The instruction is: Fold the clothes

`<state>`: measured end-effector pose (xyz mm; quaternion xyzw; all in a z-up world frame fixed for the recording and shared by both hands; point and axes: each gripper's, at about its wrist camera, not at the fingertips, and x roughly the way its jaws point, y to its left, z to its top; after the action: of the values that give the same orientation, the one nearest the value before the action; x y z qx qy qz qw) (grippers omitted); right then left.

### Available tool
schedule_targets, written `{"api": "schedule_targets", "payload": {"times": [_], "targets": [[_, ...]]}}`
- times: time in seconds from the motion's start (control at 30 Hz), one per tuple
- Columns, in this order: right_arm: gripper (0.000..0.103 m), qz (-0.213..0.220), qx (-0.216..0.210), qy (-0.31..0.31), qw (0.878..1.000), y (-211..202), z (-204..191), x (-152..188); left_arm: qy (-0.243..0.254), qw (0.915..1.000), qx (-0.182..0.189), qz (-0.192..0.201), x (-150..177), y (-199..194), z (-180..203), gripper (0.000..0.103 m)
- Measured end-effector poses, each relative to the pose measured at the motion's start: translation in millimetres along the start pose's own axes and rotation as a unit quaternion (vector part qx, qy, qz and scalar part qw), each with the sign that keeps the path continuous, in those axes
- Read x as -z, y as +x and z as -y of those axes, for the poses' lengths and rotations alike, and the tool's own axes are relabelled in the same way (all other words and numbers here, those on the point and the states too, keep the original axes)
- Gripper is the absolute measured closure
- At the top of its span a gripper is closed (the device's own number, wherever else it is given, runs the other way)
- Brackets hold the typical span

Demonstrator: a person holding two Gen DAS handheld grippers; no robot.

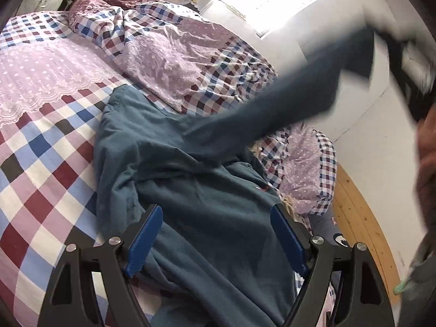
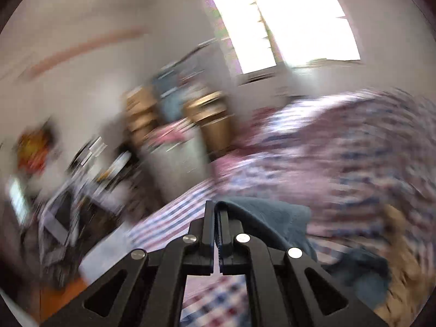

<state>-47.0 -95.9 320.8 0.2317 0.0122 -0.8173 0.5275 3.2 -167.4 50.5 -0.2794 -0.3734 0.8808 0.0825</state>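
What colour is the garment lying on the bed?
The garment is a dark teal blue, plain. The left wrist view shows it best, spread over the checked bedding.

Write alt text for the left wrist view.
A teal garment lies on a checked bedspread, one part lifted up to the right by the blurred right gripper. The left gripper hovers open over it.

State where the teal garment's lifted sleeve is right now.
In the left wrist view the sleeve stretches up to the upper right, off the checked bed, its end pinched in the right gripper.
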Motion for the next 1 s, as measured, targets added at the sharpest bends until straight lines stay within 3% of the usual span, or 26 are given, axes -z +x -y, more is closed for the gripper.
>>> {"api": "schedule_targets", "payload": {"times": [0.07, 0.13, 0.23, 0.37, 0.4, 0.5, 0.67, 0.73, 0.8, 0.9, 1.0], "targets": [[0.103, -0.044, -0.043, -0.066, 0.996, 22, -55, 3, -0.002, 1.0, 0.005, -0.006, 1, 1, 0, 0.018], [0.102, -0.088, -0.09, -0.123, 0.984, 41, -105, 12, -0.004, 0.9998, 0.011, -0.013, 1, 1, 0, 0.018], [0.095, -0.142, -0.113, -0.174, 0.968, 60, -147, 34, -0.008, 0.9995, 0.019, -0.022, 2, 2, 0, 0.018], [0.063, -0.168, -0.097, -0.197, 0.961, 65, -161, 58, -0.012, 0.9989, 0.03, -0.035, 3, 4, 0, 0.018], [0.057, -0.161, -0.089, -0.188, 0.965, 60, -153, 60, -0.013, 0.9986, 0.033, -0.038, 3, 4, -1, 0.018], [0.052, -0.134, -0.05, -0.146, 0.979, 47, -118, 50, -0.016, 0.9991, 0.024, -0.03, 2, -1, -2, 0.018], [0.043, -0.073, 0.06, -0.076, 0.993, 6, -30, 27, -0.01, 0.9999, 0.001, 0.003, 0, -13, -3, 0.018], [0.028, -0.053, 0.123, -0.055, 0.989, -13, 6, 25, -0.006, 0.9998, -0.006, 0.017, -2, -18, -3, 0.018], [0.027, -0.047, 0.185, -0.027, 0.981, -26, 51, 31, -0.006, 0.9995, -0.013, 0.027, -5, -22, -5, 0.018], [0.027, -0.072, 0.236, 0.026, 0.969, -30, 113, 48, -0.012, 0.9991, -0.023, 0.034, -8, -24, -10, 0.018], [0.027, -0.11, 0.265, 0.064, 0.956, -29, 164, 76, -0.017, 0.999, -0.04, 0.014, -8, -16, -16, 0.018]]}}
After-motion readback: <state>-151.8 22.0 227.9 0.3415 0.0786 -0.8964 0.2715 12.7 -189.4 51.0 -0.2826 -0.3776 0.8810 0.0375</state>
